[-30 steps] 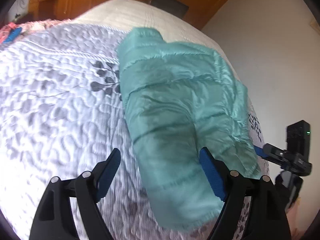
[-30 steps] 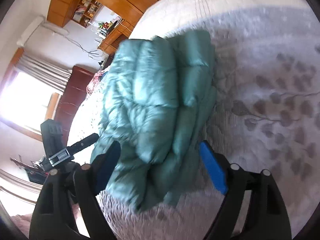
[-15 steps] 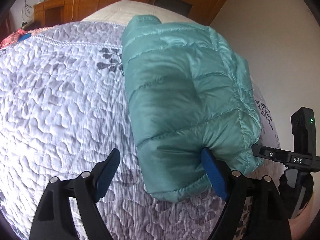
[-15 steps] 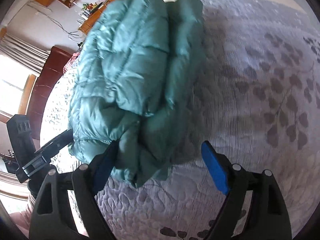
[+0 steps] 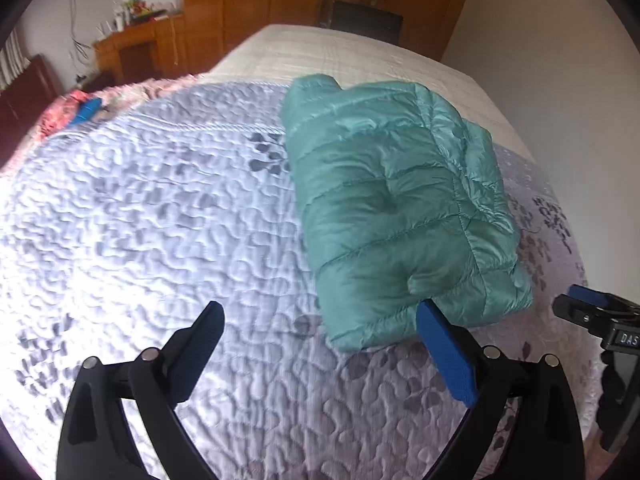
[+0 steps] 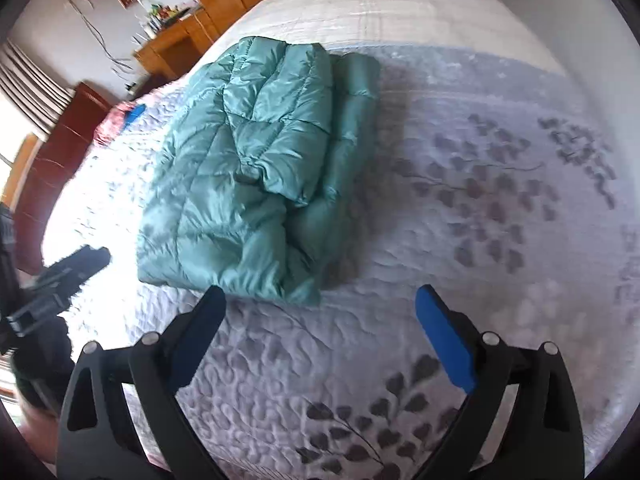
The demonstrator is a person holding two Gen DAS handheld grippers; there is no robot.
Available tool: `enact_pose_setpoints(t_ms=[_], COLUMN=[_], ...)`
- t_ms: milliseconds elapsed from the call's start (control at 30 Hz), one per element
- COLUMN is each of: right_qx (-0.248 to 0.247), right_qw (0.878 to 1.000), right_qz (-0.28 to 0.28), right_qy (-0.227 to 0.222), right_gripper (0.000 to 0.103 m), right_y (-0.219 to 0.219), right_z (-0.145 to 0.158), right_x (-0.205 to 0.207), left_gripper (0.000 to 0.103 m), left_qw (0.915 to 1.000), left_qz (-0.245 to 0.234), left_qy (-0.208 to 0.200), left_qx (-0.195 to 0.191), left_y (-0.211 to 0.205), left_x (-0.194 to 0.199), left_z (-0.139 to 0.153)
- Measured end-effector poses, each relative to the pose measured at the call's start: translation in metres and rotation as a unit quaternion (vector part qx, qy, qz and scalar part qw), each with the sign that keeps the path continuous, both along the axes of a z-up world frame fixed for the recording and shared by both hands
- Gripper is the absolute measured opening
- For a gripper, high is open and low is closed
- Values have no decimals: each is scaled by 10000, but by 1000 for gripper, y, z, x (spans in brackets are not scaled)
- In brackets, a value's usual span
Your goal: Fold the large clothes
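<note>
Lying folded into a thick bundle on the bed [image 5: 160, 208], the teal puffer jacket [image 5: 400, 208] fills the right half of the left wrist view, resting on the white quilt printed with grey leaves. The left gripper [image 5: 320, 336] hangs above the quilt just short of the jacket's near edge; its fingers are spreading wide and nothing is between them, though the blue-padded finger [image 5: 446, 354] overlaps the jacket's near hem in the picture and I cannot tell if it touches. Past the jacket's right side the tip of the right gripper [image 5: 592, 312] shows, clear of the fabric. Beyond the jacket's far end stand a wooden wardrobe [image 5: 256, 4] and a desk [image 5: 136, 48]. In the right wrist view the jacket [image 6: 248, 176] lies up and left of centre, its quilted layers stacked and a sleeve end tucked on top. The right gripper [image 6: 320, 304] is short of the jacket's near edge, fingers widening with only quilt between them. Left of the jacket, the left gripper [image 6: 68, 272] appears blurred and dark.
</note>
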State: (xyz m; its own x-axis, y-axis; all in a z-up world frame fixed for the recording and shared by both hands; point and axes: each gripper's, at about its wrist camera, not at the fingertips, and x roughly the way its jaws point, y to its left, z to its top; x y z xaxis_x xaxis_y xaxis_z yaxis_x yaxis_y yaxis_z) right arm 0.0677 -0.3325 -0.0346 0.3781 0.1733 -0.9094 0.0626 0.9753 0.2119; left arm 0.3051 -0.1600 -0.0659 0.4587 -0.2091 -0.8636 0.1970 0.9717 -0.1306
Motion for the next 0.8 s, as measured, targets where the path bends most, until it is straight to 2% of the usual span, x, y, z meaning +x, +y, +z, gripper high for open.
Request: enact_pose_setpoints(t_ms=[200,433,567,800], right_qx=[-320,-449,-554,-564], right_qw=[9994,9985,9978,9975], right_qz=[-35,7,-8,-16], right_qy=[-149,-311,-366,-424], right_gripper=[95,95,95,95], right_y=[13,23,26,27], right_z=[18,37,45,54], right_x=[-15,-29,-37,-45], left_gripper=[99,99,99,99], left_qw=[9985,9992,9983,9976], left_qz=[221,141,172,265], left_qy=[-433,-199,-295,-384], left_qx=[245,317,463,502], left_y=[5,4,2,6], left_x=[-24,-37,-48,-64], left_z=[21,35,42,54])
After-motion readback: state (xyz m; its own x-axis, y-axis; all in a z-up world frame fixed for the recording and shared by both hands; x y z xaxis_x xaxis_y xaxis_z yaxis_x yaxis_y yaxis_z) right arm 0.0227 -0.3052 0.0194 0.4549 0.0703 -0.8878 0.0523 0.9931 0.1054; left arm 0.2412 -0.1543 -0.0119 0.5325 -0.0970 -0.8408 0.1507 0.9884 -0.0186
